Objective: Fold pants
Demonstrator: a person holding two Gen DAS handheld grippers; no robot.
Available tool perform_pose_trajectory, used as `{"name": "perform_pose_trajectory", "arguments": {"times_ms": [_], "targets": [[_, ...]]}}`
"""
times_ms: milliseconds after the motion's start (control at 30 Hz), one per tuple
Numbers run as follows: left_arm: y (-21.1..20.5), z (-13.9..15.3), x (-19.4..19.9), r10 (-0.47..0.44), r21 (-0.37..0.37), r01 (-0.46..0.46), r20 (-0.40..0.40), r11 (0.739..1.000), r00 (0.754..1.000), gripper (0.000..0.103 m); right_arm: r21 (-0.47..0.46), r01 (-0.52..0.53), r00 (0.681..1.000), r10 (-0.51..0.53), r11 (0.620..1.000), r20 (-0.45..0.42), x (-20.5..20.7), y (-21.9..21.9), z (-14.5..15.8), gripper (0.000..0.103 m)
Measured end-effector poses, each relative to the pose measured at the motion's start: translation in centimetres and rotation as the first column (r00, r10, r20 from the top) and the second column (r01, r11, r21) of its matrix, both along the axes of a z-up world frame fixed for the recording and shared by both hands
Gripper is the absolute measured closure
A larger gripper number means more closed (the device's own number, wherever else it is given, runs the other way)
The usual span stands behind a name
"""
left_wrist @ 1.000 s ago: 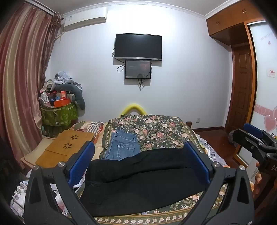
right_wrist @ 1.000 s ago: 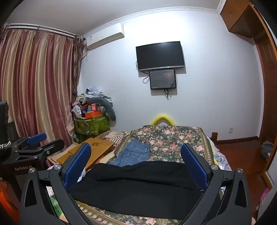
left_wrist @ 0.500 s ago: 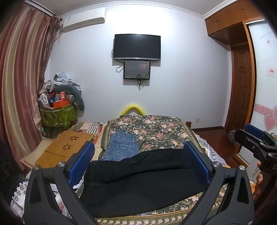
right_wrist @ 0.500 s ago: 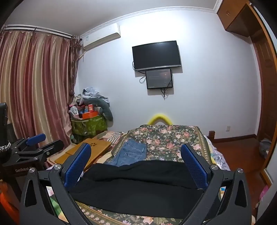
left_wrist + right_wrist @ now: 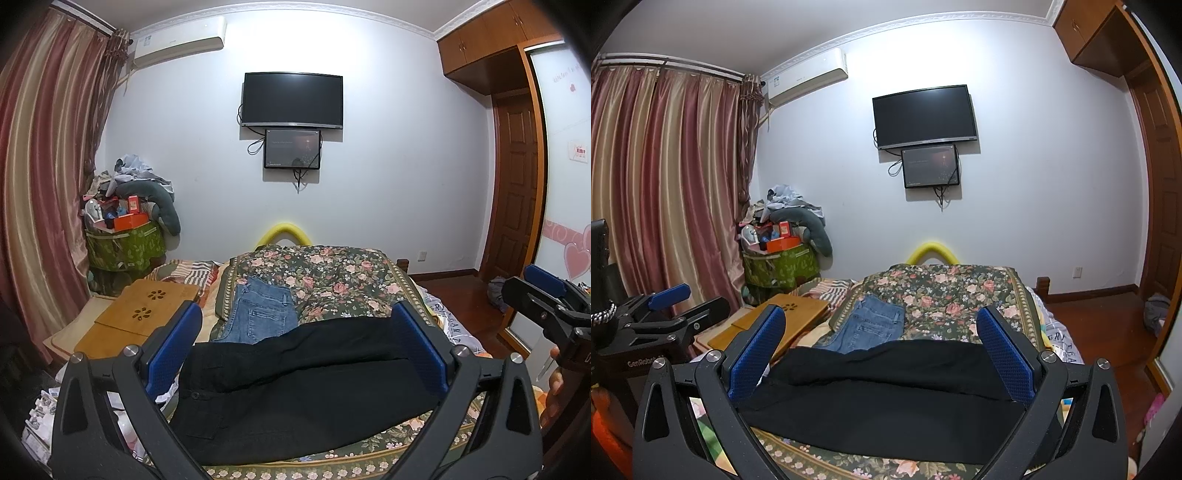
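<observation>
Black pants [image 5: 295, 384] lie spread across the near end of the bed, waistband to the left; they also show in the right wrist view [image 5: 886, 395]. My left gripper [image 5: 295, 347] is open and empty, held above them. My right gripper [image 5: 882, 350] is open and empty, also above them. Each gripper shows in the other's view: the right one [image 5: 543, 299] at the right edge, the left one [image 5: 672, 306] at the left edge.
Folded blue jeans [image 5: 262, 314] lie behind the black pants on the floral bedspread [image 5: 332, 280]. A wooden lap table [image 5: 144, 310] sits left of the bed. A green basket of clutter [image 5: 125, 243] stands by the curtains. A wooden door [image 5: 517, 184] is at right.
Both cameras drifted slightly; the room shifts a little in each view. The pants lie unchanged and both grippers stay open.
</observation>
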State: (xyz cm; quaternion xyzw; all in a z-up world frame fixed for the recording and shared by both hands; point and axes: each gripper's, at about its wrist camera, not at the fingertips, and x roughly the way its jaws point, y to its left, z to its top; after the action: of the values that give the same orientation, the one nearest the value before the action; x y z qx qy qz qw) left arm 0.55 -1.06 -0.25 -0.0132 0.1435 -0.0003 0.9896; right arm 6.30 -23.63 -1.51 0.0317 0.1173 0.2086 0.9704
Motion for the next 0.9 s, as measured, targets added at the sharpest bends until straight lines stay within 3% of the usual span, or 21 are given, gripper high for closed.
{"name": "perform_pose_trajectory", "arguments": {"times_ms": [900], "targets": [[0.16, 0.37, 0.1, 0.005, 0.002, -0.005, 0.002, 1.0, 1.0, 0.0, 0.002, 0.001, 1.0, -0.001, 1.0, -0.005, 0.26, -0.01, -0.02, 0.0]]}}
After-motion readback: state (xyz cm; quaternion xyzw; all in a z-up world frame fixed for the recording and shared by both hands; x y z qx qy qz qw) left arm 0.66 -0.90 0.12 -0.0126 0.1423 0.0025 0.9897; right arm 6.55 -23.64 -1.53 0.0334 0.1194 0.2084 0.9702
